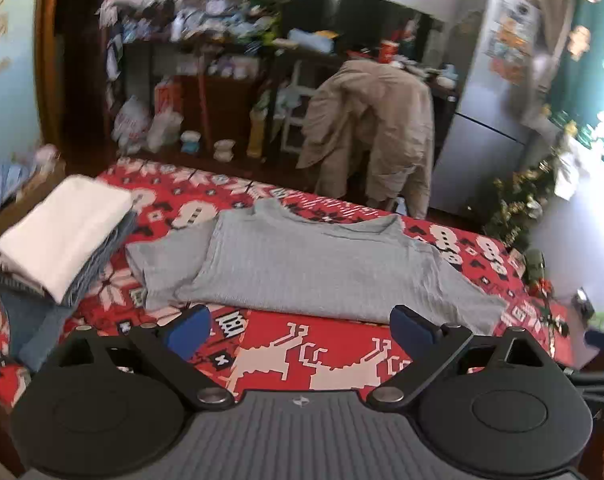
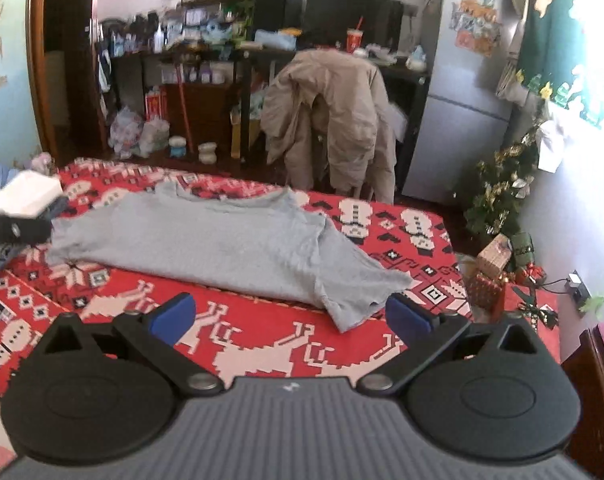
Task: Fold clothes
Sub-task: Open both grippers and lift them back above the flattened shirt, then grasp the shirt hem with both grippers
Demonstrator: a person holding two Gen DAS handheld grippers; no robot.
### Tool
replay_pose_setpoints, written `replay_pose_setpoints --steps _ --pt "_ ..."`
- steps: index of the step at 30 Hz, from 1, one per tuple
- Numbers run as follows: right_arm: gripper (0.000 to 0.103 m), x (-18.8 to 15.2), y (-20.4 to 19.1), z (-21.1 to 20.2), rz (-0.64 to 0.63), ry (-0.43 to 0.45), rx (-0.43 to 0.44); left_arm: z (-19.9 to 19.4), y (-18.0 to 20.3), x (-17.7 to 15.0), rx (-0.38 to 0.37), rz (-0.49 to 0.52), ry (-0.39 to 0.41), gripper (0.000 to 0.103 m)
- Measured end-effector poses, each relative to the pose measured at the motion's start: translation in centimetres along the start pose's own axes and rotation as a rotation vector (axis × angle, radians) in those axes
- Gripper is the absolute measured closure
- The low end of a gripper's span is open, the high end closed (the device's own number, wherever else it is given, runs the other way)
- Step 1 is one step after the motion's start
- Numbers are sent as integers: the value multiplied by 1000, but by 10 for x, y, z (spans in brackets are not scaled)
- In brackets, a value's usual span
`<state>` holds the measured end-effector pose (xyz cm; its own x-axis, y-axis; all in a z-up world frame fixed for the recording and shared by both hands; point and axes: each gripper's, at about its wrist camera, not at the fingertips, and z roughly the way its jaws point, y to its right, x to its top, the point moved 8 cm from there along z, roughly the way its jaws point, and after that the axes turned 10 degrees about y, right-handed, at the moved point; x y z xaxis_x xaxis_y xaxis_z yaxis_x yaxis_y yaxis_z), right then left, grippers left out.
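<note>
i have the left gripper (image 1: 302, 326) above the near edge of the bed, its blue pads (image 1: 190, 330) spread wide with nothing between them, only the red patterned bedspread (image 1: 270, 344) showing in the gap. the right gripper (image 2: 290, 316) stands the same way, jaws wide apart and empty, its right pad just beside the near sleeve of the grey t-shirt (image 2: 222, 244) without touching it as far as i can tell.

the grey t-shirt (image 1: 313, 264) lies flat across the bedspread, neck toward the far edge, hem side folded up so the near edge is a straight fold, both short sleeves spread out to the sides. to its left sits a stack of folded clothes (image 1: 62, 236), a white piece on top and denim under it, close to the left sleeve. beyond the bed a beige jacket (image 1: 369, 132) hangs over a chair, beside a silver fridge (image 1: 485, 120). the left view is a little blurred.
</note>
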<state>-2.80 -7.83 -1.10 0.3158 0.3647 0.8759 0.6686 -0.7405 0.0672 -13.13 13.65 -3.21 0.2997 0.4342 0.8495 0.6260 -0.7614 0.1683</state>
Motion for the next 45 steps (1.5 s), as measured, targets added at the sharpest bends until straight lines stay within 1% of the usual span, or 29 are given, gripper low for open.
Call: replay_pose_setpoints --steps 2,4,10,13,15,19,20,21,23,25,26,27,30,31,32,33,34,35,36,38,39,40,41,42,43,44,45 --pt "1 0 5 13 19 -43 2 5 -8 4 15 -9 -17 12" --pt "1 2 9 23 46 -63 -6 9 -15 9 27 -14 -35 11" --pt "1 10 8 50 74 -130 -12 35 -33 16 60 41 -120 11" --pt "1 11 3 60 88 -164 -11 47 -44 16 54 48 -164 14" --pt "1 11 -4 68 87 -191 -3 57 -50 21 53 51 -165 16" --pt "1 13 -15 80 42 -192 8 78 -66 30 55 74 -137 16" --pt "1 14 -17 82 33 -171 8 85 -68 32 47 80 -128 16" --pt "1 16 -17 86 27 -125 25 92 -71 35 39 85 -120 16" --pt "1 19 -17 96 16 -94 48 108 -75 39 27 92 -96 15" --pt "1 22 -15 113 30 -91 65 127 -77 46 15 108 -67 14" --pt "1 25 -14 122 41 -87 78 144 -73 55 0 136 -53 11" --pt "1 29 -13 135 46 -85 98 157 -70 60 -27 182 -43 10" --pt "1 54 -17 185 -22 -55 165 190 -53 83 -149 356 6 11" --pt "1 63 -18 202 -45 -45 188 201 -47 91 -185 409 20 11" --pt "1 71 -19 221 -90 -44 191 210 -41 101 -205 441 22 11" --pt "1 81 -20 240 -144 -39 207 220 -34 110 -236 451 6 11" --pt "1 90 -20 258 -197 -34 222 226 -29 114 -283 436 -22 11" --pt "1 97 -22 269 -238 -24 253 231 -26 115 -334 422 -52 11" --pt "1 100 -24 278 -278 -14 276 236 -24 115 -364 411 -74 11" --pt "1 107 -28 296 -358 7 321 247 -28 113 -354 385 -93 12" --pt "1 107 -27 304 -364 14 309 252 -30 112 -347 375 -105 12" --pt "1 106 -25 310 -338 -9 301 257 -33 110 -330 375 -125 12" --pt "1 105 -22 315 -312 -32 293 261 -35 109 -297 391 -153 16" --pt "2 104 -20 321 -285 -56 285 264 -36 108 -263 407 -180 26" --pt "3 102 -17 324 -246 -90 291 266 -38 108 -234 422 -207 32" --pt "3 103 -12 325 -214 -117 284 262 -39 112 -216 435 -228 37" --pt "4 104 -8 326 -183 -143 277 258 -39 116 -198 449 -250 37"
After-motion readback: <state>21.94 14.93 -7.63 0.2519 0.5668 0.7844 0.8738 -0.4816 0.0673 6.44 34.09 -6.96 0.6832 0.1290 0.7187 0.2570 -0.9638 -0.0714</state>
